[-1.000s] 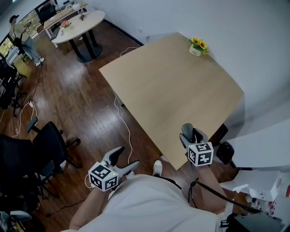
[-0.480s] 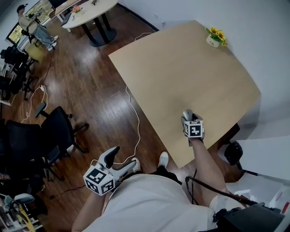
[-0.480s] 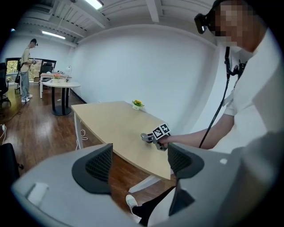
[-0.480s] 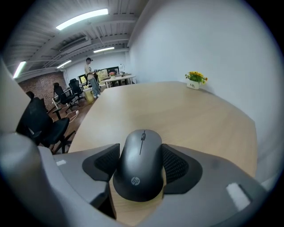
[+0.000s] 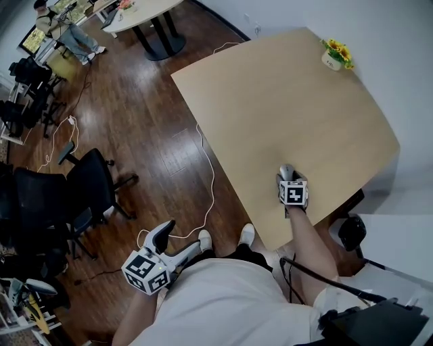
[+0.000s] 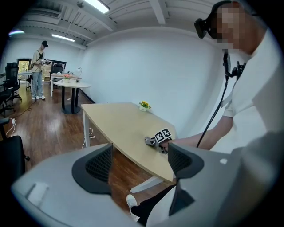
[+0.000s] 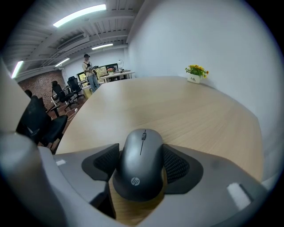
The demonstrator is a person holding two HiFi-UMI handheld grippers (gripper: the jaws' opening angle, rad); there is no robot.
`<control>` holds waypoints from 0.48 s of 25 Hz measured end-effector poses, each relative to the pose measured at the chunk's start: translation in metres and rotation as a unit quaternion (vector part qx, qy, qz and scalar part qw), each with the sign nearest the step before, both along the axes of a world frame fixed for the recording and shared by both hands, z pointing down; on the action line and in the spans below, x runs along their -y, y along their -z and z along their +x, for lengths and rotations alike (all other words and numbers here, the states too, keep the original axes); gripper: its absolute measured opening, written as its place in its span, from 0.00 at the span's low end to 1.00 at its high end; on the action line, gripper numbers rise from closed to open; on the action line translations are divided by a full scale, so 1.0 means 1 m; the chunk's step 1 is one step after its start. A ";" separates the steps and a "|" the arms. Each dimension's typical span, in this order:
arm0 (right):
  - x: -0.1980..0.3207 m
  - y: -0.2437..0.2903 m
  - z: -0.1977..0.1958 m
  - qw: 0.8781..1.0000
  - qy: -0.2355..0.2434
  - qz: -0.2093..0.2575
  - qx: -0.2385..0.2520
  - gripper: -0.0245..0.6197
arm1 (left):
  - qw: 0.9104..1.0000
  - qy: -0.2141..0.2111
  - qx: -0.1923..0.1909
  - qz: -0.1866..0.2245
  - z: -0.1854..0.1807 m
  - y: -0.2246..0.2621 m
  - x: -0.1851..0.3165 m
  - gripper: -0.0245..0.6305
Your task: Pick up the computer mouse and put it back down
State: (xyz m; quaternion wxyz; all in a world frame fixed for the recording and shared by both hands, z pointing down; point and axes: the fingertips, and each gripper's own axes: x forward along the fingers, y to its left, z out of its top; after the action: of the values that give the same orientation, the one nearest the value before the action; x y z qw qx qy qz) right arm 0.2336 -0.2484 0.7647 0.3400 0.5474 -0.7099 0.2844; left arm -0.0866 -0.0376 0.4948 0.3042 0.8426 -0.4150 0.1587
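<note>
Resting on the pale wooden table [image 5: 284, 88], the computer mouse [image 5: 286, 169] lies near the corner closest to the person, a little way in from both edges that meet there. The right gripper [image 7: 141, 163] points down over it with the mouse between its 2 jaws; the jaws are opening, and the ribbed pads [image 7: 176, 166] sit close against the mouse's sides. The mouse is dark grey, with its scroll wheel facing the far end of the table.

The left gripper [image 6: 140, 162] hangs off the table, beside the person's body above the floor, with its jaws spread wide and holding nothing.

Apart from the mouse, the tabletop carries only 1 small pot of yellow flowers [image 5: 335, 57], at the far edge by the white wall [image 5: 379, 40]. Dark wood flooring [image 5: 135, 135] stretches away past the table's left edge, and a white cable [image 5: 211, 176] trails across it. Black office chairs [image 5: 88, 186] stand farther left. In the far corner of the room a round white table [image 5: 145, 10] has another person [image 5: 64, 30] standing near it.
</note>
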 end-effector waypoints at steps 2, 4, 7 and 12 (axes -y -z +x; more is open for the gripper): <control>0.002 0.001 -0.001 1.000 0.001 0.003 0.001 0.54 | 1.000 -0.003 0.001 0.002 -0.001 0.000 0.002 0.59; 0.004 0.005 -0.001 1.000 0.004 0.010 0.005 0.60 | 1.000 -0.008 0.000 0.004 -0.001 -0.001 0.003 0.59; 0.000 0.021 0.002 1.000 0.001 0.022 0.012 0.61 | 1.000 -0.015 -0.002 0.007 0.001 -0.002 0.006 0.59; -0.037 0.075 -0.011 0.999 0.011 0.043 0.029 0.64 | 0.999 -0.039 -0.009 0.016 0.002 0.000 0.010 0.59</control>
State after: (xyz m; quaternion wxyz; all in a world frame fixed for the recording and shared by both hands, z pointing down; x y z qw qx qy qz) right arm 0.2224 -0.2110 0.6899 0.2984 0.5453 -0.7368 0.2659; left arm -0.0848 -0.0472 0.4953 0.2882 0.8643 -0.3817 0.1557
